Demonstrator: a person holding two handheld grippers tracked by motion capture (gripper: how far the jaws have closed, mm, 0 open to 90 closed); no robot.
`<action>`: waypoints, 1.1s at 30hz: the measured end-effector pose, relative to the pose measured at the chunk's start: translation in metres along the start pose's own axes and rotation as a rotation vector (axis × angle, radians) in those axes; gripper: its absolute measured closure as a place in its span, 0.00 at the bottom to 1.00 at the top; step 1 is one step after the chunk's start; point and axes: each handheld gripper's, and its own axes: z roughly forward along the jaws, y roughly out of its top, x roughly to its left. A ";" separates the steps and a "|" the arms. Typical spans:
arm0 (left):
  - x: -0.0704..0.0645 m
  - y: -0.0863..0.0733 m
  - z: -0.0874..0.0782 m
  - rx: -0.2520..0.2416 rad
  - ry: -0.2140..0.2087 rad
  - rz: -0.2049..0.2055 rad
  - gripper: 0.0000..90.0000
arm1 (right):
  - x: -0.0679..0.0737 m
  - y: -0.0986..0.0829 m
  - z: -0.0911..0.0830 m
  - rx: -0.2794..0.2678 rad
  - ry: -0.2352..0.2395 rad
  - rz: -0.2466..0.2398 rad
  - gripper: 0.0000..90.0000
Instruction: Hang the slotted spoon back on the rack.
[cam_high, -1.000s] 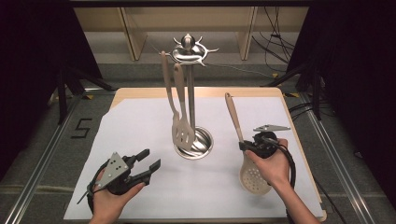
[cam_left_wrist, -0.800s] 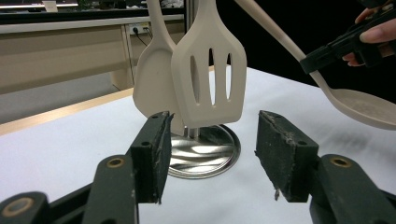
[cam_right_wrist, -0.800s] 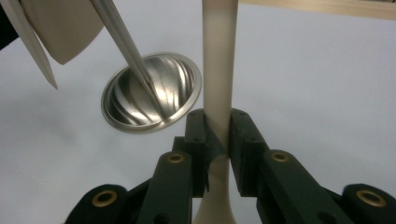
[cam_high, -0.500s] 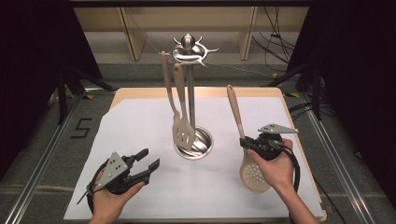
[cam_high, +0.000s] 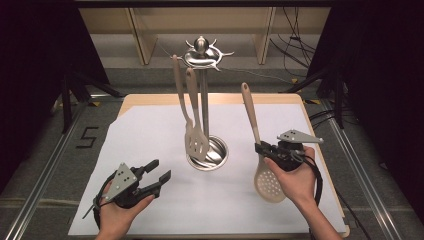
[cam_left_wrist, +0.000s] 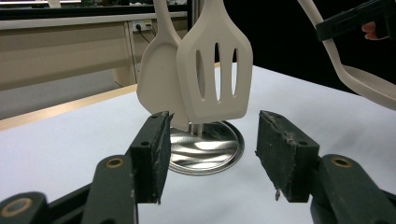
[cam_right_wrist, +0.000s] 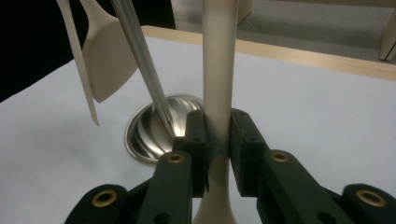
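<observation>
While the right gripper (cam_high: 261, 148) clamps its jaws on the handle of the skimmer spoon (cam_high: 267, 179) (perforated bowl below the jaws, handle rising above them), the left gripper (cam_high: 159, 171) rests with jaws apart, holding nothing. Ahead of it stands the utensil stand (cam_high: 204, 105), its slotted spatula (cam_left_wrist: 215, 74) hanging.

A cream-beige skimmer (cam_high: 263, 150) with a dotted hole pattern in its bowl is seen at the lower right of the high view. A slotted turner (cam_left_wrist: 215, 65) of the same pale beige, marked by three long slots, hangs in the middle. The stand (cam_high: 202, 60) is polished silver. Both grippers (cam_high: 154, 176) (cam_right_wrist: 216, 135) are black, with grey plates. The table (cam_high: 150, 140) is covered in white, edged in light wood.
</observation>
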 end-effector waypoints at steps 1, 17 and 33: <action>0.000 0.000 0.000 -0.002 -0.001 0.001 0.49 | -0.003 0.001 0.002 -0.025 -0.007 -0.055 0.88; 0.000 -0.001 0.002 -0.017 -0.011 -0.002 0.49 | 0.006 0.008 -0.002 -0.067 0.022 -0.063 0.88; -0.001 -0.001 0.000 0.006 -0.005 -0.001 0.49 | 0.017 0.016 -0.007 -0.110 0.042 -0.084 0.88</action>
